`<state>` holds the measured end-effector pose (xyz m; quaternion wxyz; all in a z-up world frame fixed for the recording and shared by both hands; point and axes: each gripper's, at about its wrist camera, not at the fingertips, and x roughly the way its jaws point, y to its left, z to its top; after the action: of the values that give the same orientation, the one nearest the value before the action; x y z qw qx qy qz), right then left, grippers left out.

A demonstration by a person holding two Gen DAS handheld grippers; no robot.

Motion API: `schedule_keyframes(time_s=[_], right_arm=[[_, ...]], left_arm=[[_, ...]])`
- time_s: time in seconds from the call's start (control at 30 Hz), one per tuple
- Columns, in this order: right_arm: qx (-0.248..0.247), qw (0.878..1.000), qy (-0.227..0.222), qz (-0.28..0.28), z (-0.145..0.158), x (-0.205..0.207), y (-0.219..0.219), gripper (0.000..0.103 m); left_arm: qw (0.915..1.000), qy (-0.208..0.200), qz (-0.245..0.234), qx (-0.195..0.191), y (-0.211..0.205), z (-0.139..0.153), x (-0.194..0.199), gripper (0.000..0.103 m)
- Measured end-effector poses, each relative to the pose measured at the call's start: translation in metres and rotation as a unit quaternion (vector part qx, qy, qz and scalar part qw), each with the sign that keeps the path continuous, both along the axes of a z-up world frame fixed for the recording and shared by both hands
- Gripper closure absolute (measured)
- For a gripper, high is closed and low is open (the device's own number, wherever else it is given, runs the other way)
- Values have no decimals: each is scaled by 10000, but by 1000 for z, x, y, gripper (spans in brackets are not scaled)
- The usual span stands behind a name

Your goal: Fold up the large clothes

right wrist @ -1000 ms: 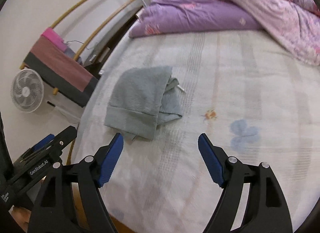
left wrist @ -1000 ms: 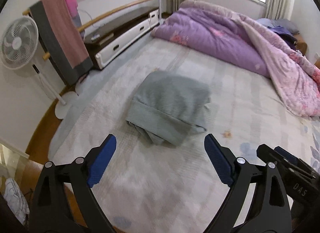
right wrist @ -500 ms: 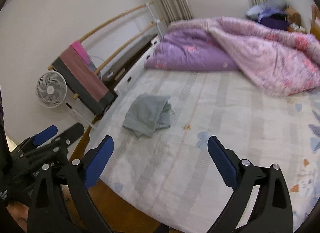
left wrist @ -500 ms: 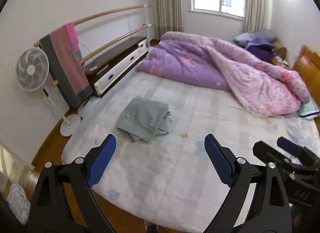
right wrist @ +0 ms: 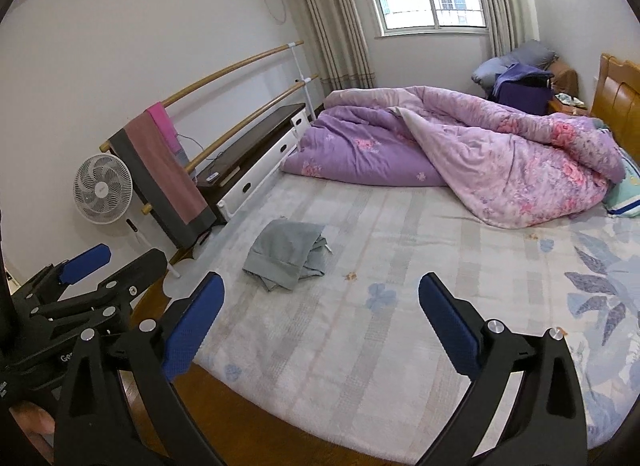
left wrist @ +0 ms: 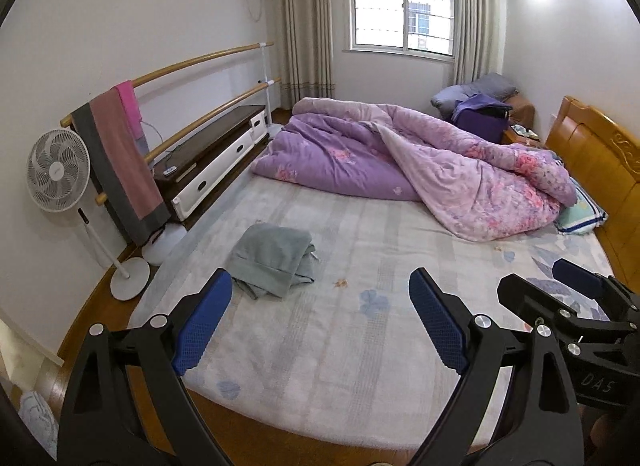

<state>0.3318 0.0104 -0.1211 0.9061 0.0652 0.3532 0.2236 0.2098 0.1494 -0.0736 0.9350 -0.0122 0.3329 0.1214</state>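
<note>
Lying folded on the bed (left wrist: 360, 346), the grey garment (left wrist: 272, 258) sits near the bed's left edge, well apart from both grippers.

Both the left gripper (left wrist: 320, 318) and the right gripper (right wrist: 320, 318) stand spread wide with nothing between their pads; the right one's jaws have just been opening. The garment looks soft, light and limp, likely to sag and unfold if lifted by 1 layer, so the thick folded hem edge, pinched at 2 corners, seems the safest hold.
</note>
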Motion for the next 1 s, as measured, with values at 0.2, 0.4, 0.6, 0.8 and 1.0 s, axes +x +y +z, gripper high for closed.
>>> schedule_keyframes(time_s=[0.2,0.4,0.6,0.8,1.0], right_arm=[[-27,9998,-76,-188,16,-35,13,9],[-160,9988,-322,-319,41,-73,18,9],[-204,9969,-582,-481,67,-105,10,8],[-181,9951,-783,-580,87,-125,-6,8],[-183,9925,-1013,-659,106,-136,-23,8]], left_arm=[[9997,-45,-226,0,17,17,-34,13],[9986,-232,-481,62,22,40,-66,12],[9968,-427,-673,65,15,61,-92,12],[9946,-639,-814,36,0,83,-110,12],[9925,-868,-859,48,-16,101,-118,12]])
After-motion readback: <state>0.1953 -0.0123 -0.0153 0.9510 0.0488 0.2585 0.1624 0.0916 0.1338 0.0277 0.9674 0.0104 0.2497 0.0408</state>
